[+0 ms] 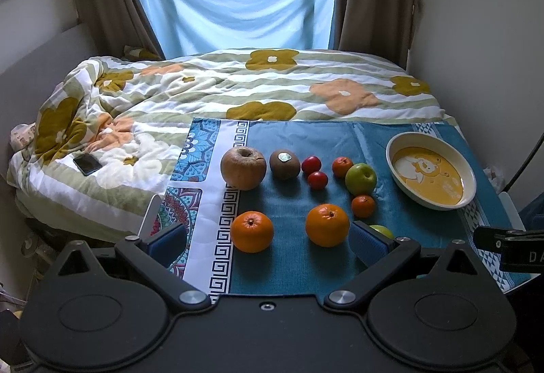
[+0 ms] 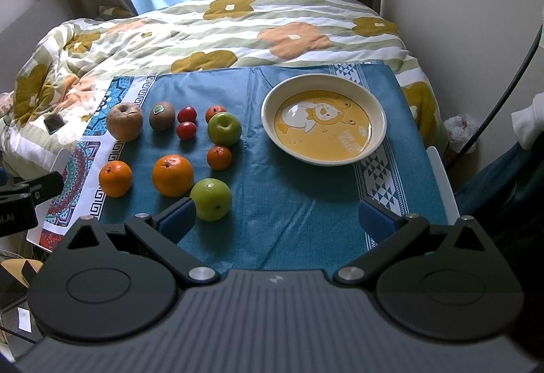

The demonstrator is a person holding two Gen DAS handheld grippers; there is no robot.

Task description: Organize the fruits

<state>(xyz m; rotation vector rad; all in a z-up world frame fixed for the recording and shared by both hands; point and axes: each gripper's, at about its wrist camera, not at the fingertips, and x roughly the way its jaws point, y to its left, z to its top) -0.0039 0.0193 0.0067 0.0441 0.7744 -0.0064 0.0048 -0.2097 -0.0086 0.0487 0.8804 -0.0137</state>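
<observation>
The left gripper (image 1: 268,242) is nearest, its blue-padded fingers (image 1: 168,238) wide apart and holding nothing, above the near edge of the teal cloth (image 1: 299,257) on the table. The right gripper (image 2: 277,215) is also spread wide and empty.

All fruits lie on the cloth, none in the cream oval dish with a yellow cartoon bottom (image 2: 377,135), which stands near the far right corner. At the far edge there is a row: a wrinkled brown apple (image 2: 124,126), a brown kiwi with a sticker (image 2: 162,116), two small red tomatoes (image 2: 186,122), a small mandarin (image 2: 215,112) touching a green apple (image 2: 224,128). Nearer lie a second mandarin (image 2: 219,157), two big oranges (image 2: 172,175) (image 2: 115,178) and another green apple (image 2: 210,199), just beside the right gripper's left finger.
</observation>
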